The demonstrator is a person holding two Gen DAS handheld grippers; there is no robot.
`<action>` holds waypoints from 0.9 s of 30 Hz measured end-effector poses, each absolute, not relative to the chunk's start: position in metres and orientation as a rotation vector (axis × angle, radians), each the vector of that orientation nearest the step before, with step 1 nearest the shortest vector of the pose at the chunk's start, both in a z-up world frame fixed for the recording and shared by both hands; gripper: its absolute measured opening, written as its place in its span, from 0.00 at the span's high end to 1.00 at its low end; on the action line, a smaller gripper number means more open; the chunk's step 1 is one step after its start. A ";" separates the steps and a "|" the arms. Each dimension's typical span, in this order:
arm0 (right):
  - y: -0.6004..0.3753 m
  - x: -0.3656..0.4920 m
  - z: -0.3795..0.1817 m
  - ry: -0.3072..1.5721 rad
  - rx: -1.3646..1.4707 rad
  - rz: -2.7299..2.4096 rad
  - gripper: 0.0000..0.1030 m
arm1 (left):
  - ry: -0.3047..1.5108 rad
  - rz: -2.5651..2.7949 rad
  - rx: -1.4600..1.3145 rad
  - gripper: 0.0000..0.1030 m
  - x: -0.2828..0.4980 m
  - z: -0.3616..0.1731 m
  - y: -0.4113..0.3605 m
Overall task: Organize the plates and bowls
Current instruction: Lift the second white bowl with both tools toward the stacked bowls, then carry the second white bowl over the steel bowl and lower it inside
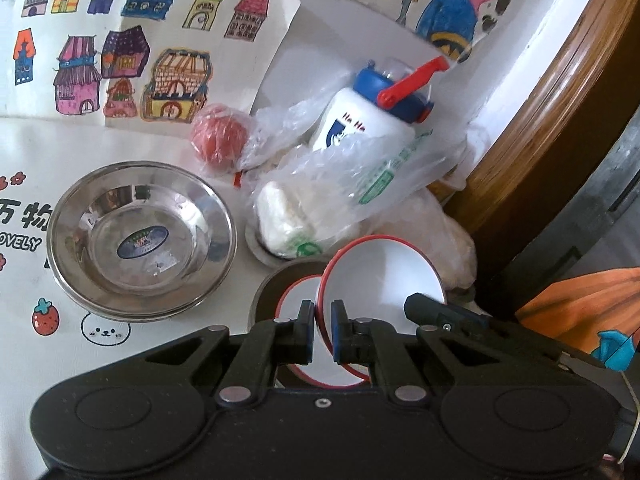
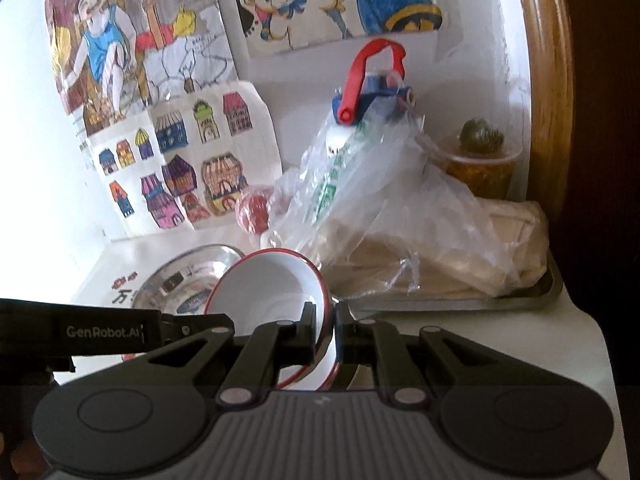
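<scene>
Beside the steel plates (image 1: 142, 236), a red-rimmed bowl (image 1: 384, 276) is pinched by its rim in both left gripper (image 1: 322, 334) and right gripper (image 2: 325, 334); uneven pulling risks slippage.

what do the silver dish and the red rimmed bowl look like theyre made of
Silver dish: probably stainless steel, polished; it mirrors the room, and a maker's sticker sits in the middle. Red-rimmed bowl: smooth glossy white with a thin red edge, possibly enamel, melamine or ceramic; its look leaves that open.
</scene>
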State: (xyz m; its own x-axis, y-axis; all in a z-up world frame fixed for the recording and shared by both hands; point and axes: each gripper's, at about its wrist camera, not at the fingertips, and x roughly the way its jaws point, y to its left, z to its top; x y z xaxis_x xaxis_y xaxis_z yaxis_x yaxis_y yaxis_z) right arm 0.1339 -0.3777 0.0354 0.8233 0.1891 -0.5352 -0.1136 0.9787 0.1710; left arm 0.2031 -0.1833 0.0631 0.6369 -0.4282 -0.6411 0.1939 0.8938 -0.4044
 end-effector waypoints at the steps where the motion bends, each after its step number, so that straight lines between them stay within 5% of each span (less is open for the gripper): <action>1: -0.377 0.135 0.034 0.590 0.130 0.162 0.90 | 0.809 -0.361 -0.305 0.92 0.204 0.062 -0.183; 27: -0.363 0.158 0.021 0.694 0.014 0.165 0.89 | 0.887 -0.356 -0.264 0.92 0.223 0.048 -0.183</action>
